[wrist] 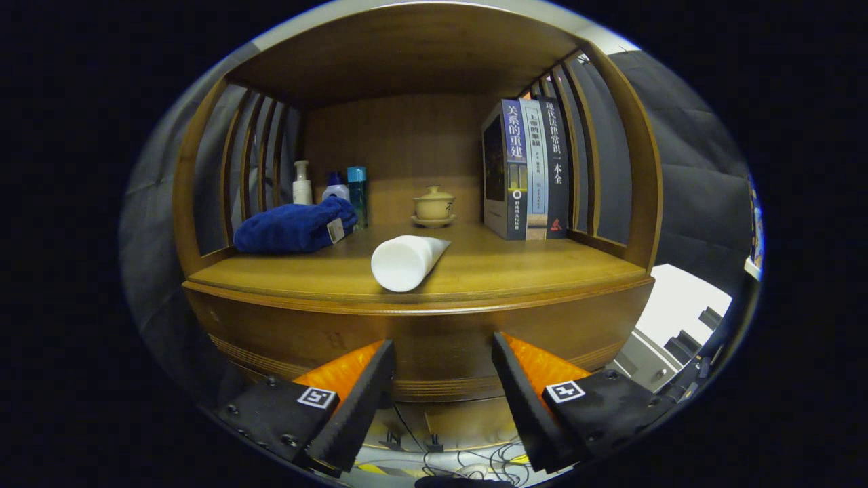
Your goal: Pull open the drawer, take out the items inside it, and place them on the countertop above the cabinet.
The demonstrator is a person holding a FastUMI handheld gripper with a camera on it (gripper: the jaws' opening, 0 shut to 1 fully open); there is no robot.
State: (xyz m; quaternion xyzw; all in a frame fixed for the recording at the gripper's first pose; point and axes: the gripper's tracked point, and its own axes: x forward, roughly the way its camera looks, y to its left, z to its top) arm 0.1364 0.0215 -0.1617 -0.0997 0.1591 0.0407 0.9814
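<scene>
With the white plastic tube (407,261) lying on the wooden countertop (542,268), the released, empty gripper (442,356) probably must go down to the drawer again.

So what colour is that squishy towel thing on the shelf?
Dark blue towel, clearest in the gripper view.

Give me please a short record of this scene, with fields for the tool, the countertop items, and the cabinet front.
tool: tool, fingers apart, holding nothing, facing the cabinet front
countertop: white tube lying near the front edge
left side: blue towel, three bottles behind it
back: lidded teacup on a saucer
right side: three upright books
cabinet front: wooden, beyond the fingers
</scene>
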